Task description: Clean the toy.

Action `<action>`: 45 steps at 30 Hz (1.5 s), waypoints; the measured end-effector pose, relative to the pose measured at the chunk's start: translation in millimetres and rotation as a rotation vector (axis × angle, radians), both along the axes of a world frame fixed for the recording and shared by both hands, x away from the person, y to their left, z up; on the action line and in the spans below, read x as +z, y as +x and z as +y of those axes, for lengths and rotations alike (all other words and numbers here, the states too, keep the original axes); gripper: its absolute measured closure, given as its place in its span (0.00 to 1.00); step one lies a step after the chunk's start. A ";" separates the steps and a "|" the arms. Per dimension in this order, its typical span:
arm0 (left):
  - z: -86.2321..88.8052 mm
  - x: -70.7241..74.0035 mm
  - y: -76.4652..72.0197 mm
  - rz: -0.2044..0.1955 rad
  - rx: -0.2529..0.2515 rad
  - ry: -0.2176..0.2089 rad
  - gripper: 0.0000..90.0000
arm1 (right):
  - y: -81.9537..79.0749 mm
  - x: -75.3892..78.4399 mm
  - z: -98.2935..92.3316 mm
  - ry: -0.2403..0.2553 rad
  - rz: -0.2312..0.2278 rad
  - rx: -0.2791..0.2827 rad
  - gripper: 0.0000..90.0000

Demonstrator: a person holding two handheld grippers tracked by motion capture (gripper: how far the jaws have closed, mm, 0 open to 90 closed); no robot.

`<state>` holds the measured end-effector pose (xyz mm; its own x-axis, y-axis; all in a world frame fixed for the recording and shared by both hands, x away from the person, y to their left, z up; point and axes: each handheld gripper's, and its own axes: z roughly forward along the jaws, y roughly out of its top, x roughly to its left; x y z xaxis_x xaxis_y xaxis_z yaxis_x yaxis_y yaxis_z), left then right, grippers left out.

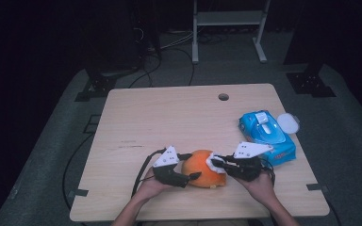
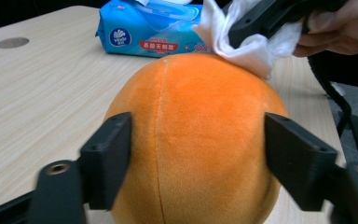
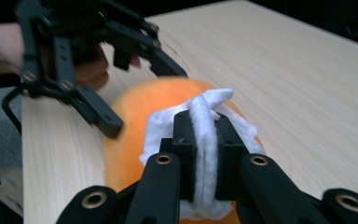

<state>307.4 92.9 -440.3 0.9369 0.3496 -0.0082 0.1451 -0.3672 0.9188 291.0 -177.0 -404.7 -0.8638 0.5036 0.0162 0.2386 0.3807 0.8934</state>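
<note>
An orange plush ball (image 1: 202, 173) lies on the wooden table (image 1: 169, 117) near its front edge. My left gripper (image 1: 194, 165) reaches in from the left, and in the left gripper view its black jaws (image 2: 198, 135) press on both sides of the ball (image 2: 196, 116). My right gripper (image 1: 215, 163) comes from the right and is shut on a white wipe (image 3: 209, 107). That wipe (image 2: 256, 51) rests against the top right of the ball. In the right gripper view the left gripper (image 3: 144, 100) straddles the ball (image 3: 135, 112) beyond my right gripper (image 3: 206, 135).
A blue pack of wet wipes (image 1: 266, 134) lies to the right, its flap raised. Beside it sits a round white lid (image 1: 288, 122). A cable hole (image 1: 223, 97) is in the table's far side. Bare wood stretches across the left and middle of the table.
</note>
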 end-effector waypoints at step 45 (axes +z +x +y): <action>-27.6 3.9 -19.5 -0.097 -0.017 0.106 0.25 | -14.9 8.3 27.0 -0.051 -0.089 0.057 0.90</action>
